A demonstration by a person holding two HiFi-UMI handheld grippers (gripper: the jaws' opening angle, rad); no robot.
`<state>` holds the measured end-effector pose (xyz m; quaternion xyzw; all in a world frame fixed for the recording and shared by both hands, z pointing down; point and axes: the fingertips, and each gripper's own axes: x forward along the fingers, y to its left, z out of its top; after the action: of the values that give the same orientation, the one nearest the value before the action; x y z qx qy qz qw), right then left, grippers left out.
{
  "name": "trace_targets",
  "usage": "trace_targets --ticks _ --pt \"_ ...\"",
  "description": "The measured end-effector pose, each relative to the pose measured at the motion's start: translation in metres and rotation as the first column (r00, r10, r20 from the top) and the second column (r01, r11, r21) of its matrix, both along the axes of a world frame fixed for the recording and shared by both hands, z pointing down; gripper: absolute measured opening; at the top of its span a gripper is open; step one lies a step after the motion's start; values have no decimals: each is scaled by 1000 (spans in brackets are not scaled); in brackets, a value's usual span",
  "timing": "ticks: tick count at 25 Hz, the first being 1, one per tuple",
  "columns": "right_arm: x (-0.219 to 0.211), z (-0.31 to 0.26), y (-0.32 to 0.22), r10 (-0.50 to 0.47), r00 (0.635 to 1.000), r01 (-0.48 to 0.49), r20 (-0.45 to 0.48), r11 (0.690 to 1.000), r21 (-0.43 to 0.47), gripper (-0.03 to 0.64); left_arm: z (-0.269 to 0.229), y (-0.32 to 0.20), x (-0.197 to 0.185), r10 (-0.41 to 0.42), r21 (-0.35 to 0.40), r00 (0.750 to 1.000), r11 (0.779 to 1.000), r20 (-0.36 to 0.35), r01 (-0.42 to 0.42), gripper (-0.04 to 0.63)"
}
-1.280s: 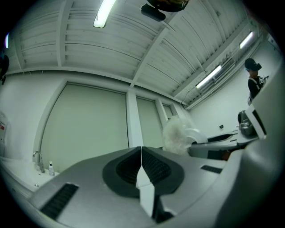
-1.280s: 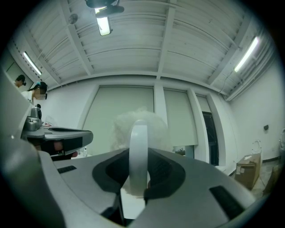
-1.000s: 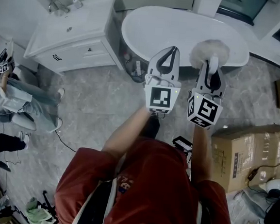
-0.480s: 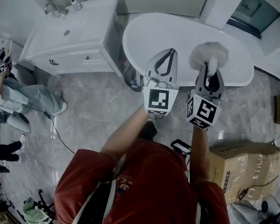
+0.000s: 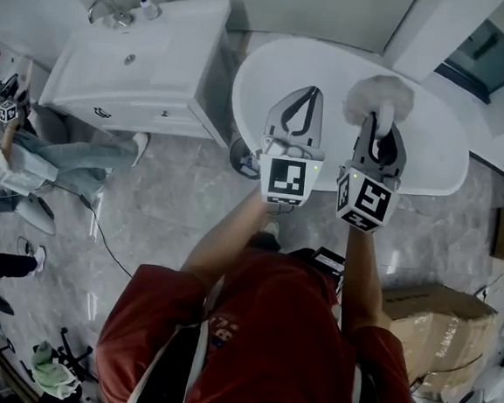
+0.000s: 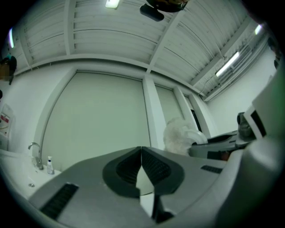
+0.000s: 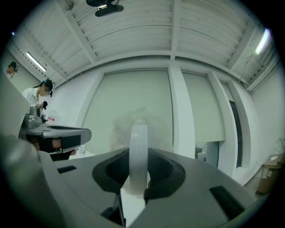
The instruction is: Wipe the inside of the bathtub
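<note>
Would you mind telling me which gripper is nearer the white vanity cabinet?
Left. The left gripper is beside the vanity cabinet; the right gripper, holding the duster, is farther off.

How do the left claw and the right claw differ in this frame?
The left claw is shut on nothing; the right claw is shut on a fluffy white duster by its flat handle. The left claw's jaws meet; the right claw's are parted by that handle. Both are held up side by side, facing the bathtub.

1. White vanity counter (image 5: 158, 70) with drawers, faucet (image 5: 106, 12) and small bottle (image 5: 148, 5) at its back edge.
2. Cardboard box (image 5: 429, 330) on grey marbled floor (image 5: 165, 197).
3. Cable (image 5: 92, 222) trailing across the floor.
</note>
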<state>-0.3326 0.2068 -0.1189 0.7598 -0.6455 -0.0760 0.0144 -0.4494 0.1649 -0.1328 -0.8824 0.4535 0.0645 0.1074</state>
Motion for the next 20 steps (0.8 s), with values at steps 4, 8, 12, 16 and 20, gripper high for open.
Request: trace_targets --ticks 4,8,12,16,20 --pt "13 -1 -32 -22 1000 22 8 1000 11 94 1 -28 12 -21 0 1000 1000 11 21 15" --pt "42 2 -58 -57 998 57 11 998 16 94 6 -52 39 -63 1 998 998 18 63 15" --pt "87 7 -88 -102 995 102 15 995 15 94 10 -77 74 -128 9 992 992 10 127 15" --pt "131 2 -103 -150 989 149 13 988 26 94 7 -86 115 -185 11 983 983 15 185 15" --pt "162 2 -122 -196 980 195 22 980 31 94 7 -99 149 -217 8 976 976 25 217 15"
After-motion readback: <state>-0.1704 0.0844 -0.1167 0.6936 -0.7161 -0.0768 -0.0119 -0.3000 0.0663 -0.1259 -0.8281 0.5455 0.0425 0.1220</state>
